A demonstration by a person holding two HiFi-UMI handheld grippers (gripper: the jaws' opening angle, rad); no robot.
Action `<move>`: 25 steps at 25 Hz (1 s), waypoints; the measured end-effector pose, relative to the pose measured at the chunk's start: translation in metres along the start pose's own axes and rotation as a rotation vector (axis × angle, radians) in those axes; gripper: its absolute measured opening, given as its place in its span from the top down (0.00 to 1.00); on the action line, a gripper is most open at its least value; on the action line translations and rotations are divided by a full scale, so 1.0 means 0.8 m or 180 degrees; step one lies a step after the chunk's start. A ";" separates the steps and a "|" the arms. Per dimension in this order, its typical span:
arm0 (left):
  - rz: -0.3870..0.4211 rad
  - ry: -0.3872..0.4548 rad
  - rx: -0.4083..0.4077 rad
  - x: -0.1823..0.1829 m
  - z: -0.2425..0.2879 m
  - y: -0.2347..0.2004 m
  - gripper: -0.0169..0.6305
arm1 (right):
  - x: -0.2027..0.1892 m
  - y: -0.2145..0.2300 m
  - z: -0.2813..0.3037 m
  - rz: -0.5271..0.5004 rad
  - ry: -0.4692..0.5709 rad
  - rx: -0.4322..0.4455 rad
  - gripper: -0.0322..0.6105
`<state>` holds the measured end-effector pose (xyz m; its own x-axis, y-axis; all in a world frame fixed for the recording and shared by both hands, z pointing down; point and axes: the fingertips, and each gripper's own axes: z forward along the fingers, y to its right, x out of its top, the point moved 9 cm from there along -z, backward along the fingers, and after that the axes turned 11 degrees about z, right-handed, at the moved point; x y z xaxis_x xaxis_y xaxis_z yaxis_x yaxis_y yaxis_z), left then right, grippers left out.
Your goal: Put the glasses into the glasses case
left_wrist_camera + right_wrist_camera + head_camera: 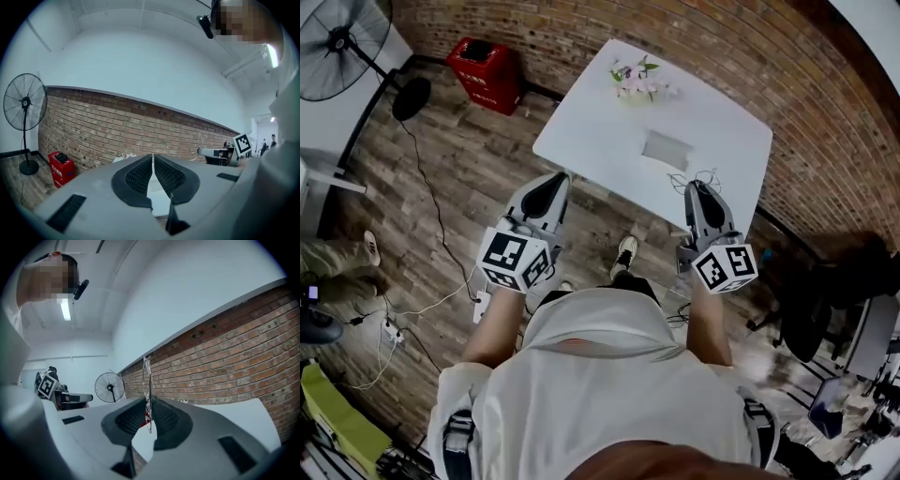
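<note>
Thin wire-framed glasses [148, 380] stand edge-on between the pads of my right gripper [149, 414], which is shut on them. In the head view they show as fine wire [695, 177] at that gripper's [698, 189] tip, over the near edge of the white table [600, 131]. A flat grey glasses case [666, 148] lies in the middle of the table, beyond both grippers. My left gripper [551, 181] is held level by the table's near left edge. Its jaws [153, 161] are shut with nothing between them.
A small bunch of flowers [639, 82] sits at the table's far side. A red box [486, 73] and a standing fan [337, 47] are on the wooden floor to the left. A brick wall [741, 56] runs behind the table. Cables cross the floor at left.
</note>
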<state>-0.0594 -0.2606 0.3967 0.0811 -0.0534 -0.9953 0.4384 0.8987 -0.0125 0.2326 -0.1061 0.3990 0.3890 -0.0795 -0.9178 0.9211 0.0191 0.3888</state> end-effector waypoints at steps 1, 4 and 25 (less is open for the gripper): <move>0.0002 0.0010 0.0019 0.004 0.017 0.000 0.93 | 0.008 0.014 0.007 -0.0004 0.0011 0.0011 0.81; 0.0047 0.0042 0.0040 0.020 0.068 0.006 0.93 | 0.037 0.055 0.023 -0.0015 0.0037 0.0059 0.81; -0.0013 -0.0093 0.0139 0.022 0.198 -0.027 0.93 | 0.072 0.157 0.136 -0.0278 -0.0511 0.0107 0.81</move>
<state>0.0747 -0.3498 0.3943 0.1051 -0.0704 -0.9920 0.4773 0.8787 -0.0118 0.3697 -0.2171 0.4037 0.2979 -0.2376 -0.9246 0.9493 -0.0280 0.3131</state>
